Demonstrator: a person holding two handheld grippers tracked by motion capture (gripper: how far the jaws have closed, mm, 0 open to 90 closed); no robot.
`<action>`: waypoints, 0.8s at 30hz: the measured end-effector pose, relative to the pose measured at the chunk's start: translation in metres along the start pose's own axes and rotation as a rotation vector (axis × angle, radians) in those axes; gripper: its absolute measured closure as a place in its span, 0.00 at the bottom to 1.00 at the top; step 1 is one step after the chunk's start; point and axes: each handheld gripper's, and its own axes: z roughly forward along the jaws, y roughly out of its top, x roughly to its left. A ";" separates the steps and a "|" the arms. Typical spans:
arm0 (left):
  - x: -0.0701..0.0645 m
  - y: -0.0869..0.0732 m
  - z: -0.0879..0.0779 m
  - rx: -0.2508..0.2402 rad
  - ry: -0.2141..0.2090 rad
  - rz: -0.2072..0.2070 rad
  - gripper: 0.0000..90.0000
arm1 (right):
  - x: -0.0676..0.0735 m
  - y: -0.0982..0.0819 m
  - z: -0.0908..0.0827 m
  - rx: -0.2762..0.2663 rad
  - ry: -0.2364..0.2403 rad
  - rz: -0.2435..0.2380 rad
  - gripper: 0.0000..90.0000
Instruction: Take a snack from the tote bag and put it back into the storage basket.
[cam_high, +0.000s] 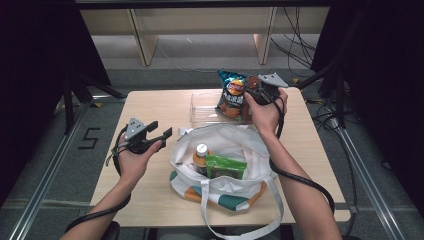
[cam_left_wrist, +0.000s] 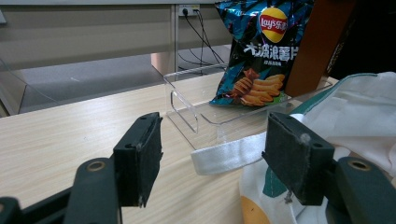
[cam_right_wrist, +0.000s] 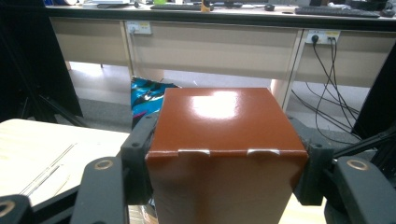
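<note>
On the counter (cam_high: 150, 107), the clear tray (cam_high: 205, 107) sat beyond the open tote bag (cam_high: 225, 165), a chip bag (cam_high: 231, 92) upright inside. Directly over the tray's right end, the right claw (cam_right_wrist: 224, 154) clamped an upright brown box (cam_right_wrist: 224, 140). The left claw (cam_high: 160, 134) hovered open left of the tote.

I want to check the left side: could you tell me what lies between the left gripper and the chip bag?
In the left gripper view, bare tabletop and the clear tray's near wall separate the left gripper from the chip bag.
</note>
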 end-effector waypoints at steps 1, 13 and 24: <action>0.000 0.000 0.000 0.000 0.000 0.000 0.40 | -0.001 0.000 0.001 0.003 0.003 -0.003 0.43; 0.000 0.000 0.000 0.002 0.000 0.001 0.40 | -0.001 0.001 0.002 0.003 0.001 -0.007 0.43; 0.001 0.000 0.000 0.003 0.001 -0.002 0.40 | 0.001 -0.007 0.008 0.016 0.002 -0.024 0.43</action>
